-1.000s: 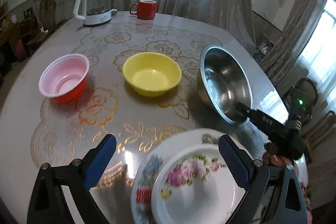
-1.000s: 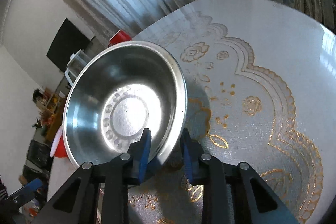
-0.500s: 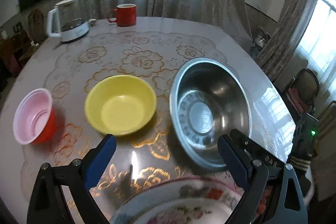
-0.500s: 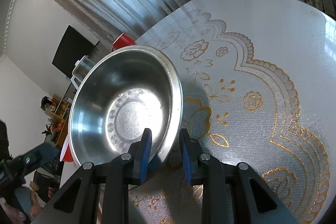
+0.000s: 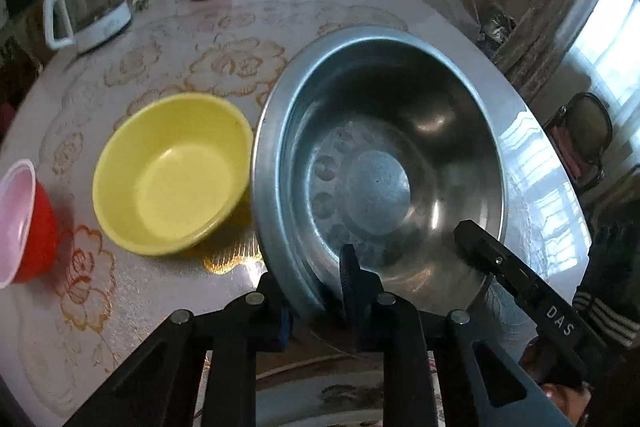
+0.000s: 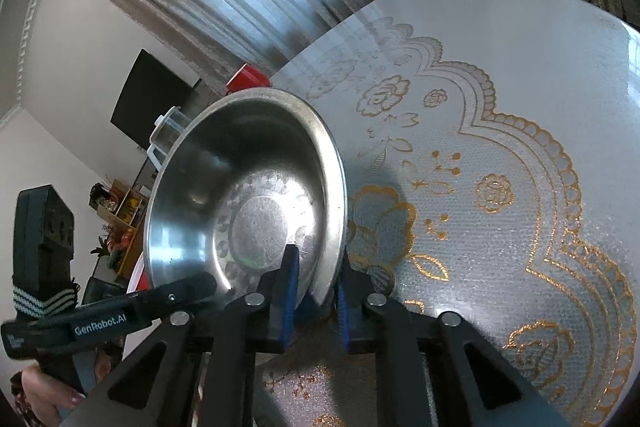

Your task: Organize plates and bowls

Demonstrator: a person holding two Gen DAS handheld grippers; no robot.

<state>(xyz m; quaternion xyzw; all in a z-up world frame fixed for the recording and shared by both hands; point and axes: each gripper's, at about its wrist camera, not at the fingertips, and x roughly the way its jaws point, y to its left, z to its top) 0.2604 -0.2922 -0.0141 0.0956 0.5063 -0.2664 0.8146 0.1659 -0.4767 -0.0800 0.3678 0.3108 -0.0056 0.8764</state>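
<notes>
Both grippers pinch the near rim of a large steel bowl, which is tilted over the table. The left gripper is clamped on the rim's left part, the right gripper on its right, each with one finger inside and one outside. A yellow bowl sits just beside it, with a red bowl further left. The smooth rim looks slippery; uneven lifting could let the steel bowl twist loose, or swing into the yellow bowl.
</notes>
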